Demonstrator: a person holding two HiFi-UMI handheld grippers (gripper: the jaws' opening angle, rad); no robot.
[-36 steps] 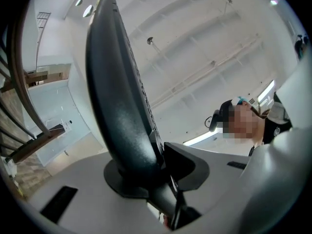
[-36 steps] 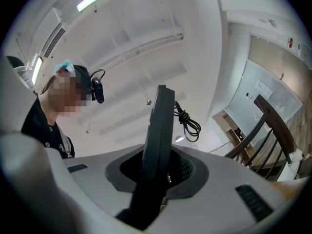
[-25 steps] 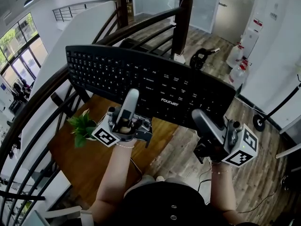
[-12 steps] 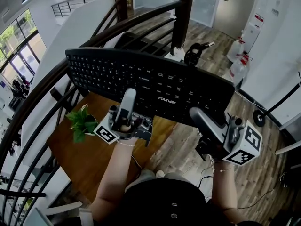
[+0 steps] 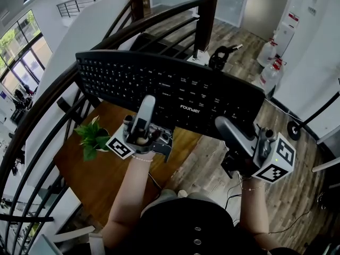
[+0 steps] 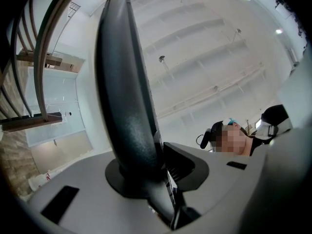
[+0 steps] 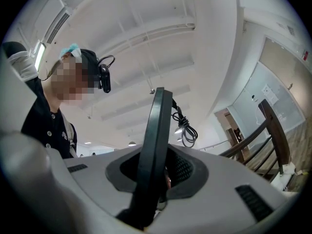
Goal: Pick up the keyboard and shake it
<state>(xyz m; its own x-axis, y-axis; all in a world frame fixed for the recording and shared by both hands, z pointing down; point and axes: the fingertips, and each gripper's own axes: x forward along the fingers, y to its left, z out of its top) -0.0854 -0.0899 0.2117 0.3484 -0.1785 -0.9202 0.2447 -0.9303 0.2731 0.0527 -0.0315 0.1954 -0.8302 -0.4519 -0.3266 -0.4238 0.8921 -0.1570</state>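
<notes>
A black full-size keyboard [image 5: 159,92] with white lettering is held up in the air, keys facing me, its left end a little higher than its right. My left gripper [image 5: 147,104] is shut on its lower edge left of the middle. My right gripper [image 5: 224,126] is shut on the lower edge towards the right end. In the left gripper view the keyboard [image 6: 124,96] stands edge-on as a dark slab between the jaws of that gripper [image 6: 158,172]. The right gripper view shows the keyboard's thin edge [image 7: 155,130] rising from its gripper [image 7: 153,182], with the coiled cable [image 7: 184,128] hanging behind.
Below the keyboard is a wooden table [image 5: 101,179] with a small potted plant [image 5: 93,137]. A dark curved stair railing [image 5: 48,108] and a post [image 5: 206,20] run behind. Water jugs [image 5: 270,79] and a black object [image 5: 220,57] sit on the wood floor at the right.
The keyboard has shifted only slightly, wobbling a little in the air. Both grippers keep the same hold on its lower edge.
</notes>
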